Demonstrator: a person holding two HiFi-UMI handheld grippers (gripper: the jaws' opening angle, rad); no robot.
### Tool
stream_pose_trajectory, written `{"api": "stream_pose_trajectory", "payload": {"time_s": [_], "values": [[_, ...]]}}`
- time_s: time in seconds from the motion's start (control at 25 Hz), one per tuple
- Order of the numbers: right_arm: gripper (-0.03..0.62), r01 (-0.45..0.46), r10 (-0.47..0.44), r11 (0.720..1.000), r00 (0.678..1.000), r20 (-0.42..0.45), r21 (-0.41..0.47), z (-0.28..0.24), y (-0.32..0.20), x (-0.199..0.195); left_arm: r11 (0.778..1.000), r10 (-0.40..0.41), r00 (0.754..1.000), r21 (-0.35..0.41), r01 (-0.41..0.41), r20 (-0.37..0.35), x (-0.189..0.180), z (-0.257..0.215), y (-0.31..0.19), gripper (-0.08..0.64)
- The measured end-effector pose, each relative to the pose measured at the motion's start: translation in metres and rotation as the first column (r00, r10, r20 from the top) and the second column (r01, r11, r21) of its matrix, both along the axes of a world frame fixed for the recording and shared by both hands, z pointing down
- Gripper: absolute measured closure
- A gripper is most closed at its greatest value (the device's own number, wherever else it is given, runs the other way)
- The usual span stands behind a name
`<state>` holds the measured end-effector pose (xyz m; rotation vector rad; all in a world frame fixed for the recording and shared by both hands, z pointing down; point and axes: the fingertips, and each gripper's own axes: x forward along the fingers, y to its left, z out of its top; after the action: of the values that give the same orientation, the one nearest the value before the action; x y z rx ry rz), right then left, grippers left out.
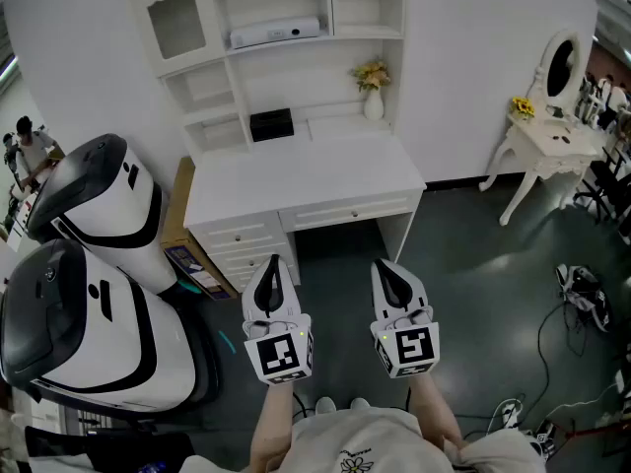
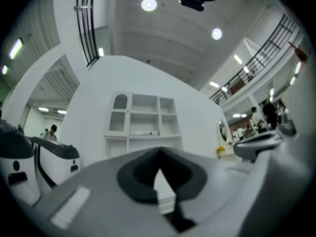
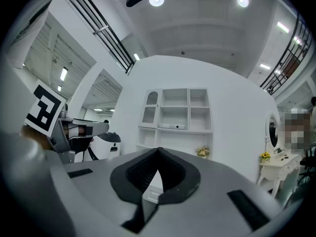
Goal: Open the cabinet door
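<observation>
Head view: the left gripper (image 1: pixel 273 264) and right gripper (image 1: pixel 386 269) hang well short of the white, arch-topped glazed cabinet door (image 1: pixel 177 13). Left gripper view: fingers closed, empty. Right gripper view: likewise; arriving shut, they'd likely skid off the door.

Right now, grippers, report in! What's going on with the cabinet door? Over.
Both shut and empty: left gripper, right gripper. The cabinet door looks closed, untouched. The desk stands below it, between us and it.
</observation>
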<state>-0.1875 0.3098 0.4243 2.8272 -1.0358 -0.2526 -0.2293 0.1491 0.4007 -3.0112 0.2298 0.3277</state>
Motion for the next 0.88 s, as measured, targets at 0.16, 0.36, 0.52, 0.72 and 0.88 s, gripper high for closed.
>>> {"api": "stream_pose_trajectory", "payload": {"time_s": [0.16,0.36,0.52,0.72,0.88], "values": [[0.594,-0.014,0.014,1.0,1.0,0.023,-0.004,0.008,-0.008,-0.005,1.0,0.012,1.0,-0.005,-0.012,-0.004,-0.004,0.0,-0.012,0.557],[0.594,-0.054,0.053,0.998,0.997,0.048,0.029,0.015,-0.012,-0.003,0.999,0.031,0.999,-0.026,-0.031,-0.006,-0.003,0.005,-0.026,0.557],[0.592,-0.058,0.054,0.997,0.996,0.075,0.054,0.023,-0.022,-0.004,0.999,0.036,0.999,-0.034,-0.037,-0.009,-0.007,0.009,-0.041,0.557],[0.592,-0.032,0.03,0.999,0.998,0.048,0.035,0.025,-0.046,0.005,0.999,0.032,0.999,-0.037,-0.032,-0.026,0.001,0.01,-0.063,0.557],[0.592,-0.014,0.011,0.998,0.999,0.044,0.054,0.032,-0.06,0.025,0.999,0.018,0.998,-0.038,-0.02,-0.052,0.018,0.012,-0.078,0.557]]}}
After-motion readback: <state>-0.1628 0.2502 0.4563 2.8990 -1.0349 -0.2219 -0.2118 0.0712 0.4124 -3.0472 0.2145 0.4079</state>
